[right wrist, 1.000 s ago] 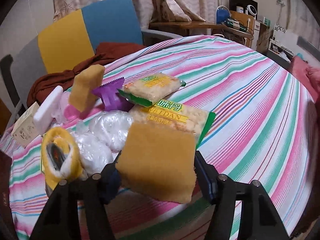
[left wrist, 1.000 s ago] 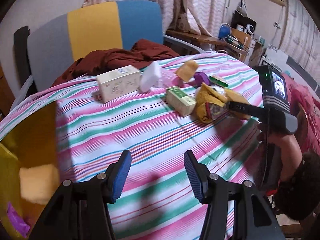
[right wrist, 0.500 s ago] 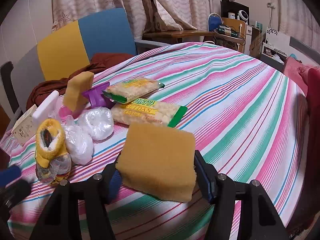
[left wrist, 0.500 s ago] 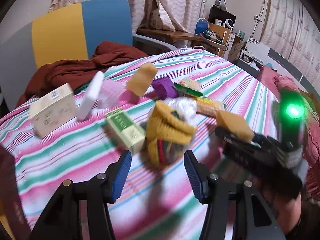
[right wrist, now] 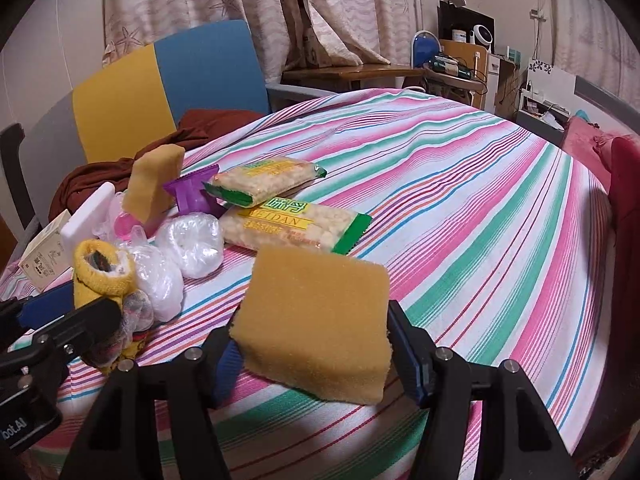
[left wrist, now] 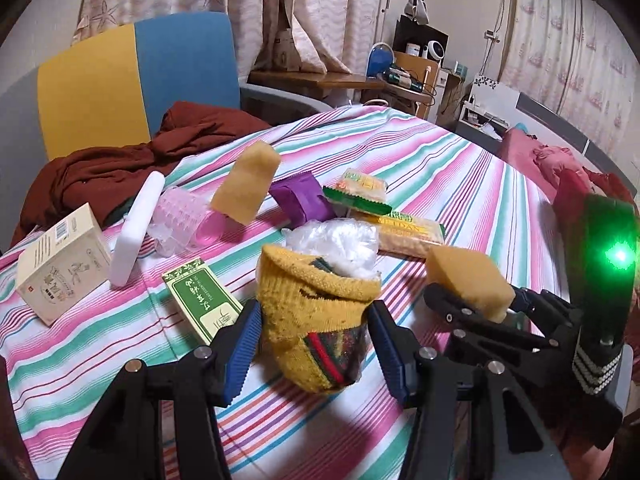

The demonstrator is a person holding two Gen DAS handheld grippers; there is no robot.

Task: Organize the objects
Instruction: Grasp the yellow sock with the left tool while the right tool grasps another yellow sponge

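Straddling the yellow sock bundle [left wrist: 316,320], the left tongs [left wrist: 314,350] have one blue pad on each side of it, and that is the relation the coming move turns on: the bundle stands directly ahead of these tongs, between the pads, at the near edge of the clutter on the striped surface [left wrist: 460,168]. The pads look level with its lower half. A sliver of gap seems to remain on the right side; on the left I cannot tell whether the pad touches the knit, so I judge the jaws moderately wide and not yet squeezing. The bundle's long axis runs roughly upright, leaning a little toward the camera, with its rolled cuff on top and clear plastic bags [left wrist: 340,244] just behind it. The left hand is plainly the nearer one. It points steeply down and forward across the surface.

The right tongs [right wrist: 310,354] sit to the right of the bundle and hold a tan sponge [right wrist: 316,320] clamped flat between their pads, above the cloth. They point down at a similar slant. From the left view the sponge hangs just right of the sock bundle, near it but apart.

Farther back lie a green box [left wrist: 202,304], a cream carton [left wrist: 64,264], a second sponge [left wrist: 246,188] and two snack packets [right wrist: 294,224].
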